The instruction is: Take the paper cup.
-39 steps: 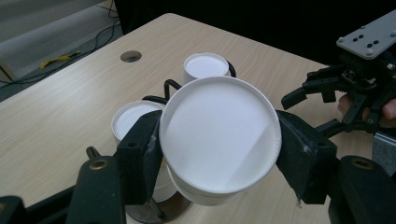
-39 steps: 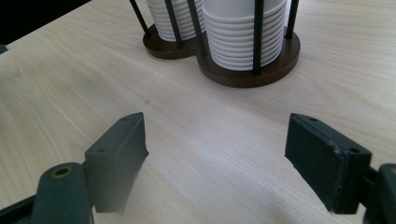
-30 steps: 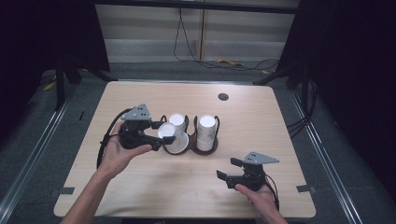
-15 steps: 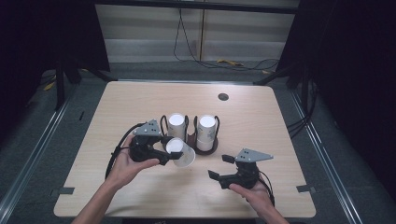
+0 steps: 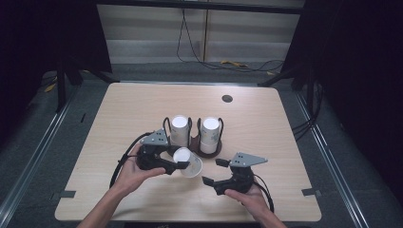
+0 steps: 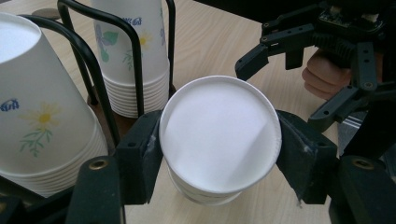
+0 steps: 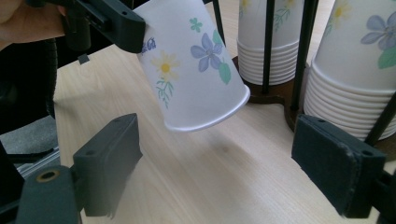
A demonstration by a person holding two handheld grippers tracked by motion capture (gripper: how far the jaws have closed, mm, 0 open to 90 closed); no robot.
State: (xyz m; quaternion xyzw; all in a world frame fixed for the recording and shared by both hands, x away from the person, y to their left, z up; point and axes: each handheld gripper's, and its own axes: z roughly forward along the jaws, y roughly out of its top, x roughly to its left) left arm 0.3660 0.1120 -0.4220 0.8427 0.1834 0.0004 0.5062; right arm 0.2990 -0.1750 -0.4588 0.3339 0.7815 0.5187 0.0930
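My left gripper (image 5: 183,165) is shut on a white flower-printed paper cup (image 5: 188,162), held tilted with its mouth down just in front of the wire holder (image 5: 207,153). In the left gripper view the cup's base (image 6: 219,135) faces the camera, with both pads pressing its sides. The holder carries two stacks of upturned cups (image 5: 179,129) (image 5: 209,133). My right gripper (image 5: 212,171) sits to the right of the held cup and apart from it. Its jaws have just been opening and stand wide, with nothing between them. In the right gripper view the cup (image 7: 191,60) hangs beyond them.
The wooden table (image 5: 266,123) has a small dark round hole (image 5: 227,99) near its far edge. Black cables trail from both grippers. In the right gripper view the cup stacks (image 7: 268,37) (image 7: 355,70) stand close ahead on the right.
The left gripper has carried the cup away from the left stack, toward the near edge and lower. The right gripper has shifted toward the cup and its jaws have spread.
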